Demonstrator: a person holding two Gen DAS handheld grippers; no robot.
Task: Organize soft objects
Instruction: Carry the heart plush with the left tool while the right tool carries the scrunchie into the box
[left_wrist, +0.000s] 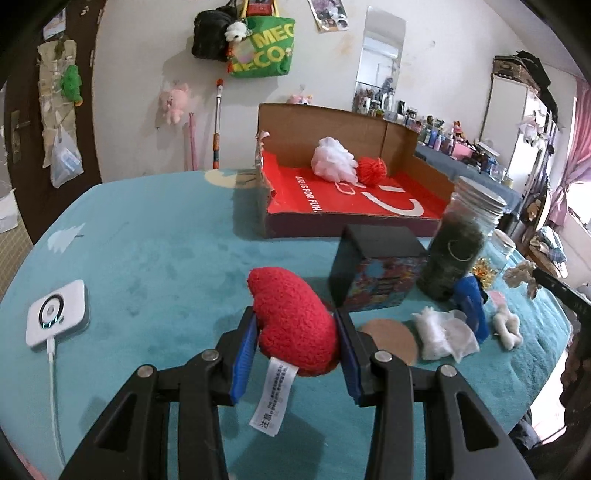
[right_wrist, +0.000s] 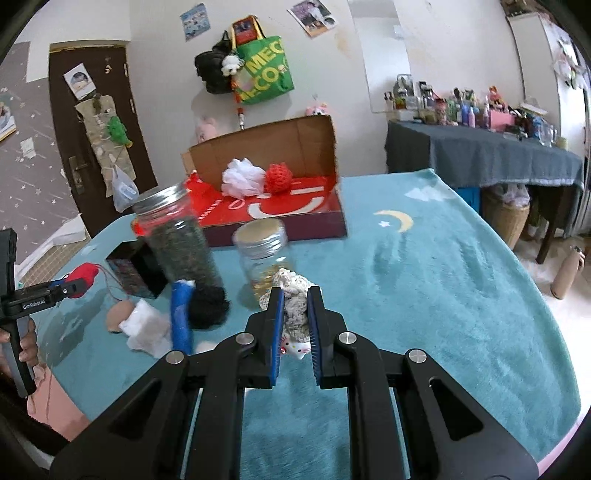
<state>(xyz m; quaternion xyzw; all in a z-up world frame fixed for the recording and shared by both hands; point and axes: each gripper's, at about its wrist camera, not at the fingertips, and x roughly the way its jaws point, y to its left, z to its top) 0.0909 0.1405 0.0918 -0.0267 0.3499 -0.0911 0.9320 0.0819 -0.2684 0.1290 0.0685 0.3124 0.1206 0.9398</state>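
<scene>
My left gripper (left_wrist: 295, 317) is shut on a red plush heart (left_wrist: 284, 295) with a white label, held above the teal table. In the right wrist view that heart (right_wrist: 83, 275) shows at the far left. My right gripper (right_wrist: 295, 295) is shut on a beige crocheted piece (right_wrist: 295, 314) that carries a small white cat charm. Farther back, an open red cardboard box (left_wrist: 332, 229) holds a white mesh pouf (left_wrist: 334, 158) and a red yarn ball (left_wrist: 372, 170). White cotton pieces (left_wrist: 443, 332), a blue sponge (left_wrist: 471, 306) and a black pom (right_wrist: 208, 306) lie between the grippers.
A tall jar of dark material (left_wrist: 458, 251), a smaller glass jar (right_wrist: 264, 254) and a black printed cube box (left_wrist: 373, 273) stand in front of the red box. A white device with a cable (left_wrist: 57, 314) lies at the left. A person's hand (right_wrist: 26, 343) holds the left gripper.
</scene>
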